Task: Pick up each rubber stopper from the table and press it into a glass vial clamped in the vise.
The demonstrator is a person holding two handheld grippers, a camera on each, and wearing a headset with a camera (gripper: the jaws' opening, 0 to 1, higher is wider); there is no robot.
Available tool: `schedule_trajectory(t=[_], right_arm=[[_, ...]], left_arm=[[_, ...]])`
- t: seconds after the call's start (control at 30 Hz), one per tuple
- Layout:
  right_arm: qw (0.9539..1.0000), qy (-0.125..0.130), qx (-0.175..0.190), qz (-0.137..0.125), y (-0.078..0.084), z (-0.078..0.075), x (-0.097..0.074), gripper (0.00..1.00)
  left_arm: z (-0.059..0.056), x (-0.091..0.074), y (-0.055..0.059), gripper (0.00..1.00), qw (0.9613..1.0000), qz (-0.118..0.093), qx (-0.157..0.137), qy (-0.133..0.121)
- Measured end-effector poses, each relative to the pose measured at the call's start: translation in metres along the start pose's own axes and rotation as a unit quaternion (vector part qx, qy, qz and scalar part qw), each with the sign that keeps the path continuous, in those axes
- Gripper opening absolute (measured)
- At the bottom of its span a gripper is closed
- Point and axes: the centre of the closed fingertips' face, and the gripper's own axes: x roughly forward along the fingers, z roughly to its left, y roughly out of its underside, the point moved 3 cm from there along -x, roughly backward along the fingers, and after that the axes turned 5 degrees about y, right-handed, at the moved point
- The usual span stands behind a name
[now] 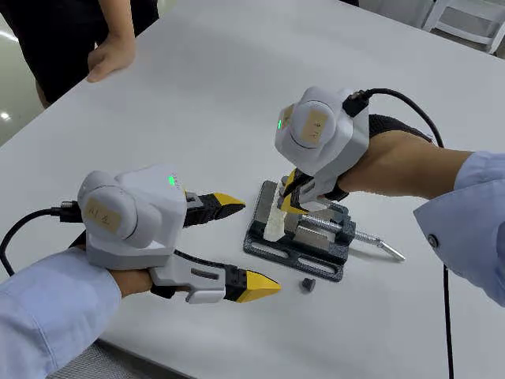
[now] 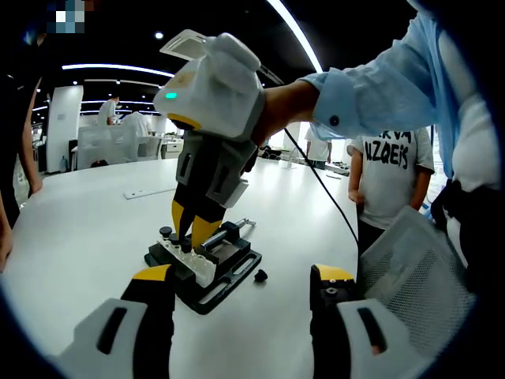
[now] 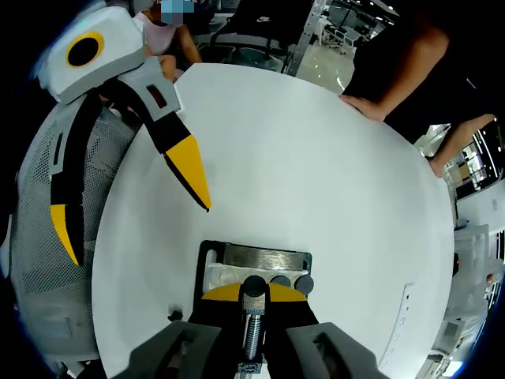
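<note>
A black vise [image 1: 290, 251] stands on the white table [image 1: 237, 87] and clamps a row of pale glass vials [image 1: 274, 223]. My right gripper [image 1: 287, 199] points down over them, its yellow tips closed on a dark rubber stopper [image 3: 254, 285] at the vise [image 3: 252, 257]. Two more stoppers [image 3: 292, 281] sit in vials beside it. One loose stopper [image 1: 308, 286] lies on the table by the vise's near corner, also seen as the loose stopper [image 2: 259, 275]. My left gripper [image 1: 246, 246] hovers left of the vise, open and holding nothing; its jaws frame the vise [image 2: 207, 268] and the right gripper [image 2: 192, 230].
The vise's screw handle [image 1: 371, 239] sticks out to the right. A person's hand [image 1: 110, 57] rests on the table's far left edge. A black cable [image 1: 447, 308] trails from my right gripper. People [image 2: 387, 174] stand beyond the table.
</note>
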Motion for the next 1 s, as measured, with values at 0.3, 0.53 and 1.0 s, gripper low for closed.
schedule_trajectory(t=[0.3, 0.53, 1.0], right_arm=[[0.9998, -0.006, -0.019, 0.010, -0.0007, -0.0004, 0.0009, 0.06], [0.9998, -0.012, -0.014, 0.010, 0.0000, -0.0005, 0.0014, 0.06], [0.9998, -0.018, -0.004, 0.007, 0.0018, 0.0005, 0.0027, 0.09]], left_arm=[[-0.0016, 0.0005, -0.0002, 0.67, 1.0000, -0.001, -0.001, 0.001], [-0.0024, 0.0005, 0.0002, 0.67, 1.0000, -0.001, -0.002, 0.002], [-0.0021, -0.0007, 0.0013, 0.66, 1.0000, 0.001, -0.005, 0.003]])
